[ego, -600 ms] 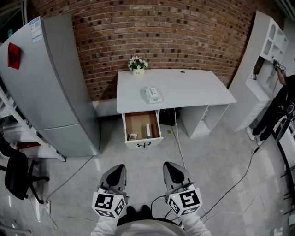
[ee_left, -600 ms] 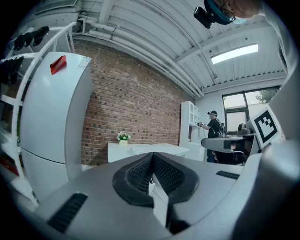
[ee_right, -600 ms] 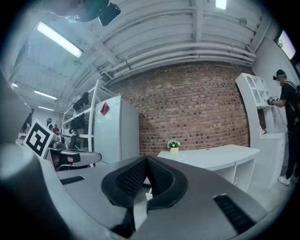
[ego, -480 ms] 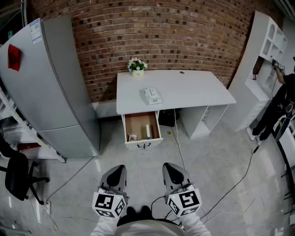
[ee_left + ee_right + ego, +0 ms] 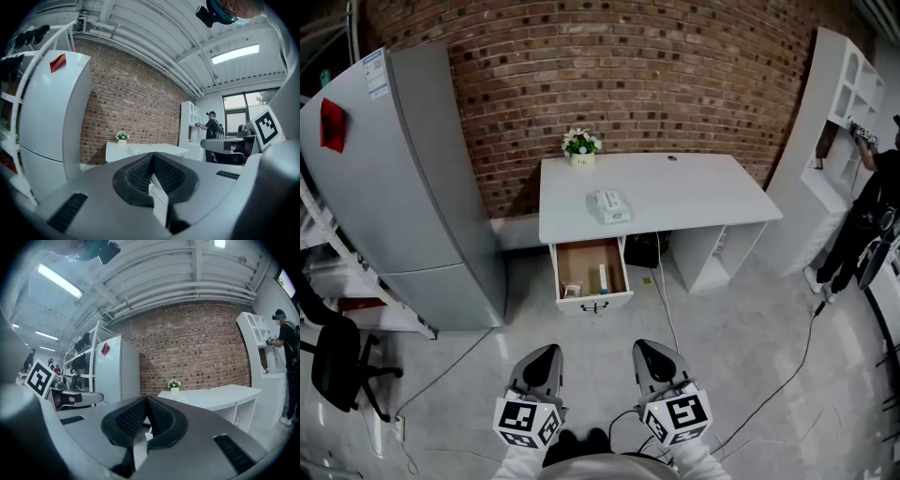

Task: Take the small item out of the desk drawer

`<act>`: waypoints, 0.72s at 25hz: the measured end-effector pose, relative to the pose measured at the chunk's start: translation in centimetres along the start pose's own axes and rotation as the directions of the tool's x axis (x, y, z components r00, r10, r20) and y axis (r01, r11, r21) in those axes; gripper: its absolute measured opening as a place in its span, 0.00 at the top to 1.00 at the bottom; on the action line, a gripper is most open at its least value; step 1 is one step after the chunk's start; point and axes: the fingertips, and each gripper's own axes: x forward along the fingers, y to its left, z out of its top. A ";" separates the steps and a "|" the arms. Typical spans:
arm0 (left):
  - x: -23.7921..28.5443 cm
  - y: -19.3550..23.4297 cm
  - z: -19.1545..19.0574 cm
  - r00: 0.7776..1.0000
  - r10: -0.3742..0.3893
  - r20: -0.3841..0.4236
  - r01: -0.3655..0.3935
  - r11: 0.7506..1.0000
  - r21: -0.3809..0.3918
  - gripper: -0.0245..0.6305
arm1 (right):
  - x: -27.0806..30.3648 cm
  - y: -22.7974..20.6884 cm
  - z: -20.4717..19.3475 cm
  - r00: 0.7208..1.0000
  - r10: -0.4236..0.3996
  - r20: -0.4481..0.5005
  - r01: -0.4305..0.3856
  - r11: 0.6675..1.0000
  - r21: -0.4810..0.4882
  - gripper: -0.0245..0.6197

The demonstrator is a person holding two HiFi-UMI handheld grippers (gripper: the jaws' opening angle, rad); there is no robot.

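Note:
The white desk [image 5: 694,192] stands against the brick wall, and its drawer [image 5: 591,302] under the left side is pulled out. Inside the drawer lie a small white item [image 5: 572,291] at the front left and a slim box [image 5: 603,277] to its right. My left gripper [image 5: 546,352] and right gripper [image 5: 645,350] hover side by side over the floor, well short of the drawer. Both are shut with nothing held. The pads meet in the left gripper view [image 5: 152,160] and the right gripper view [image 5: 146,402].
A grey fridge [image 5: 403,187] stands left of the desk, a white shelf unit [image 5: 834,122] right, with a person [image 5: 872,220] beside it. On the desk are a flower pot [image 5: 581,145] and a tissue pack [image 5: 611,206]. A black chair [image 5: 333,361] and floor cables [image 5: 670,323] lie nearby.
The view has shifted a little: the desk and drawer sit slightly lower in the picture, and both grippers have sunk a bit toward the bottom edge. Both stay shut.

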 end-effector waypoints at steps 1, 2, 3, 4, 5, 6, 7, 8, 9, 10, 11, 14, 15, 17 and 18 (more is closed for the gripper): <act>0.1 -0.1 0.1 1.000 0.000 0.002 0.000 1.000 0.003 0.94 | 0.0 -0.1 0.1 1.000 -0.001 0.003 0.001 1.000 0.002 0.92; 0.1 -0.2 0.2 1.000 0.000 0.003 0.000 1.000 0.006 0.94 | 0.0 -0.2 0.1 1.000 -0.002 0.006 0.002 1.000 0.004 0.92; 0.2 -0.2 0.2 1.000 -0.001 0.003 0.001 1.000 0.010 0.94 | 0.1 -0.3 0.2 1.000 -0.003 0.009 0.003 1.000 0.003 0.92; 0.3 -0.3 0.2 1.000 -0.002 0.003 0.002 1.000 0.014 0.94 | 0.1 -0.3 0.2 1.000 -0.004 0.010 0.004 1.000 0.000 0.92; 0.4 -0.3 0.2 1.000 -0.003 0.002 0.003 1.000 0.017 0.94 | 0.2 -0.3 0.2 1.000 -0.003 0.011 0.003 1.000 -0.006 0.92; 0.5 -0.4 0.2 1.000 -0.004 0.001 0.004 1.000 0.018 0.94 | 0.3 -0.4 0.3 1.000 -0.003 0.012 0.003 1.000 -0.013 0.92; 0.7 -0.5 0.2 1.000 -0.004 0.000 0.004 1.000 0.018 0.94 | 0.3 -0.4 0.4 1.000 -0.002 0.012 0.002 1.000 -0.018 0.92; 0.8 -0.6 0.3 1.000 -0.004 -0.001 0.004 1.000 0.017 0.94 | 0.4 -0.6 0.4 1.000 -0.001 0.010 0.002 1.000 -0.021 0.92; 0.9 -0.7 0.3 1.000 -0.005 -0.001 0.005 1.000 0.018 0.94 | 0.4 -0.7 0.4 1.000 -0.001 0.007 0.001 1.000 -0.019 0.92; 1.0 -0.8 0.4 1.000 -0.007 -0.001 0.007 1.000 0.018 0.94 | 0.4 -0.9 0.3 1.000 0.000 0.002 0.000 1.000 -0.017 0.92; 1.2 -0.9 0.4 1.000 -0.009 0.000 0.009 1.000 0.019 0.94 | 0.6 -0.9 0.3 1.000 0.003 -0.002 -0.003 1.000 -0.017 0.92; 1.6 -0.8 0.4 1.000 -0.014 -0.004 0.014 1.000 0.016 0.94 | 1.2 -0.8 0.0 1.000 0.019 -0.019 -0.019 1.000 -0.011 0.86; 1.7 -0.7 0.3 1.000 -0.015 -0.007 0.015 1.000 0.015 0.94 | 1.4 -0.7 -0.2 0.999 0.024 -0.025 -0.024 1.000 -0.008 0.83; 1.9 -0.4 0.1 1.000 -0.013 -0.012 0.013 1.000 0.014 0.94 | 1.9 -0.7 -0.4 0.999 0.031 -0.036 -0.032 0.999 -0.002 0.81; 2.0 -0.3 0.1 1.000 -0.010 -0.014 0.011 1.000 0.013 0.94 | 2.2 -0.7 -0.5 0.999 0.035 -0.040 -0.035 0.999 0.000 0.80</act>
